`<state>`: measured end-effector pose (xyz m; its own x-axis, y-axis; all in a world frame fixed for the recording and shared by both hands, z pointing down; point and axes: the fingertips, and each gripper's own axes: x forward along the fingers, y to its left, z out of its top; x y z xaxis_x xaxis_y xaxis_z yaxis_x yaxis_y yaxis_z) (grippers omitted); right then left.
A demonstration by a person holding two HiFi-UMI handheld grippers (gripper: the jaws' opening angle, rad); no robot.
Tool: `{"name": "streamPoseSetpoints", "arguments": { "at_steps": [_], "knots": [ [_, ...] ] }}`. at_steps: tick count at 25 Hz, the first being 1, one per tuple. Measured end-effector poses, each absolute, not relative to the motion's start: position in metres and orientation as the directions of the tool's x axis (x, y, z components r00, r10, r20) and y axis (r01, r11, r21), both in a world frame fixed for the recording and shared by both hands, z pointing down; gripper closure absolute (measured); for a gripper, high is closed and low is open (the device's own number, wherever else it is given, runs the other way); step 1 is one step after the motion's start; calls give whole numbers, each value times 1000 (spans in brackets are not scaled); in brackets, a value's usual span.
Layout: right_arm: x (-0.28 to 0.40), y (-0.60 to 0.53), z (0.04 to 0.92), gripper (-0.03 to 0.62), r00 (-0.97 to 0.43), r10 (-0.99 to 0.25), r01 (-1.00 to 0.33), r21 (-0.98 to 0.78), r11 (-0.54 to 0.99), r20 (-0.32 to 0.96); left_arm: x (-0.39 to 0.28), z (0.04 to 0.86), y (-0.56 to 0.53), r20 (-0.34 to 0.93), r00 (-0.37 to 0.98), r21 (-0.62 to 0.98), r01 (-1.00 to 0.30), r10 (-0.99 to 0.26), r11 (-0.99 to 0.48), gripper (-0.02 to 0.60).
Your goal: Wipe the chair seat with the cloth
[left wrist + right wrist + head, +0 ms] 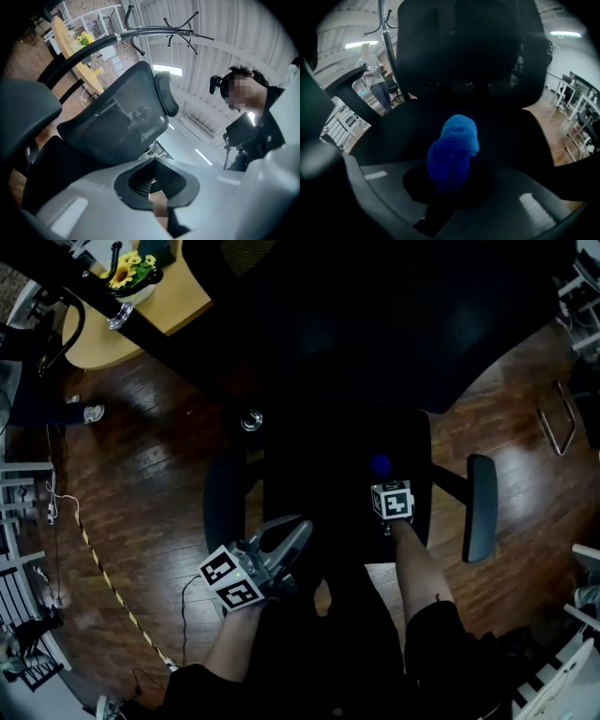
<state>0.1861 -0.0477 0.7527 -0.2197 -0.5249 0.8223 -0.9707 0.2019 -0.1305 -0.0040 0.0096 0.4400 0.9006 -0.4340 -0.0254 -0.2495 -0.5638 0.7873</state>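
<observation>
Right gripper view: your right gripper (452, 183) pinches the soft, light cloth (454, 145) by its bunched middle above the chair seat (513, 140); left gripper (295, 532) closed, empty.

The cloth (454, 150) is bright blue. The chair seat (319, 493) is black; the chair back (117, 126) is dark grey fine mesh, the armrest (481, 507) dark grey. The left gripper (289, 538) is light grey, its cube patterned in black-and-white squares; the right gripper (382, 476) carries the same pattern. The floor (150, 456) is dark brown wood planking. The table (178, 296) is light tan, the flowers (131, 270) yellow.
</observation>
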Motion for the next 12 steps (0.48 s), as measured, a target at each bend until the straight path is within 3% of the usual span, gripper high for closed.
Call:
{"name": "streamPoseSetpoints", "arguments": {
  "at_steps": [5,12],
  "knots": [
    [271,-18,737,557,-88,-554,-995,-46,89,828,23,441,8,-26,925,788,-215,-380,-577,580],
    [305,-8,726,557,-19,-576,-1000,-10,20,817,49,433,13,-26,936,781,-200,-351,-592,580]
  ]
}}
